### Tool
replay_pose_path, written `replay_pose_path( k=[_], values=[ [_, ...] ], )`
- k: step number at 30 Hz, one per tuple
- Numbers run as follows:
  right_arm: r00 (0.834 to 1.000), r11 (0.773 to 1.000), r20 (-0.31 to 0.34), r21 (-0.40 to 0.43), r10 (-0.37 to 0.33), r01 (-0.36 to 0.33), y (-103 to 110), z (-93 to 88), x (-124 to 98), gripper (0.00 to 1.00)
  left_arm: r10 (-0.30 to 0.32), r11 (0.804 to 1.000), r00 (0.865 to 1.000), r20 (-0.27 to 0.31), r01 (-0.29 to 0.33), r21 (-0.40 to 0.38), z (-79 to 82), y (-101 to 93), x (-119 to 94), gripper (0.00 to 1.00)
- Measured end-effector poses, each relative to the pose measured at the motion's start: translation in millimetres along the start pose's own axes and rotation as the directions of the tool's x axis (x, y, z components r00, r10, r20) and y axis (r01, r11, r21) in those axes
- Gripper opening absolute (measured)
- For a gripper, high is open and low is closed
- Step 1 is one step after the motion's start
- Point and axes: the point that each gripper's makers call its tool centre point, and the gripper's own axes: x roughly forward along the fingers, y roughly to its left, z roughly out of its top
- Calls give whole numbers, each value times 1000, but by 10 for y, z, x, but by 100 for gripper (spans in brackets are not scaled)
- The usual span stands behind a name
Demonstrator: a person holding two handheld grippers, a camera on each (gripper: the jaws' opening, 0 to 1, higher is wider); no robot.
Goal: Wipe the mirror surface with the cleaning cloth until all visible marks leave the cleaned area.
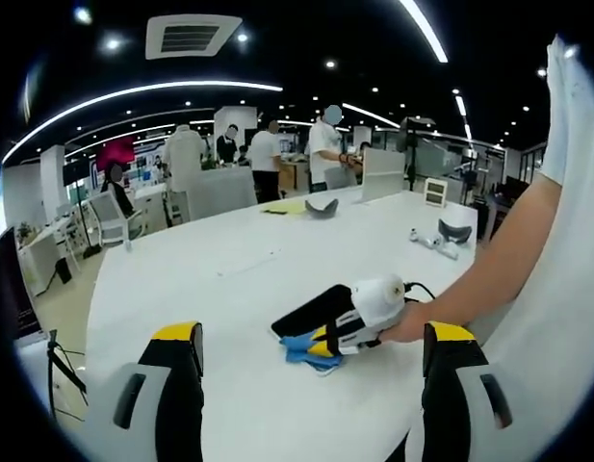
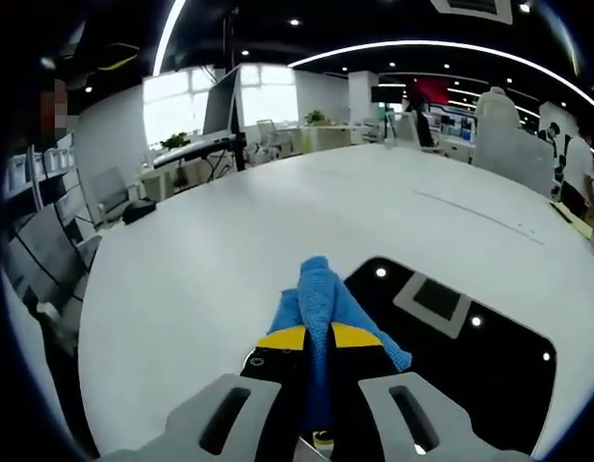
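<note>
— Two claws here; what is each doing?
— Right claw [image 2: 318,348] is pinched on the blue cleaning cloth [image 2: 321,289], resting at the mirror's [image 2: 470,356] edge, near the tabletop's [image 2: 229,250] near edge. Left claw [image 1: 311,351] hangs wide apart, holding nothing.
— Step?
— Wiping, I judge. Next: drag the cloth across the glass, pressing evenly.

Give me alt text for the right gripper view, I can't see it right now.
The right gripper is shut on a blue cleaning cloth, pressing it at the near edge of a dark mirror lying flat on a white table. The mirror reflects ceiling lights and a vent.
</note>
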Motion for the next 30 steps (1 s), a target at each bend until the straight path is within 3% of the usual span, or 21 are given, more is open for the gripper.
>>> replay_pose_path(
  k=[9,30],
  values=[
    [1000,1000,1,-4,24,-24,-31,-48,-92,3,-13,1000,1000,-5,13,4,-5,-52,54,96],
    [1000,1000,4,0,8,-8,-213,-190,-303,3,-34,999,999,-5,34,15,35,-216,132,96]
  ],
)
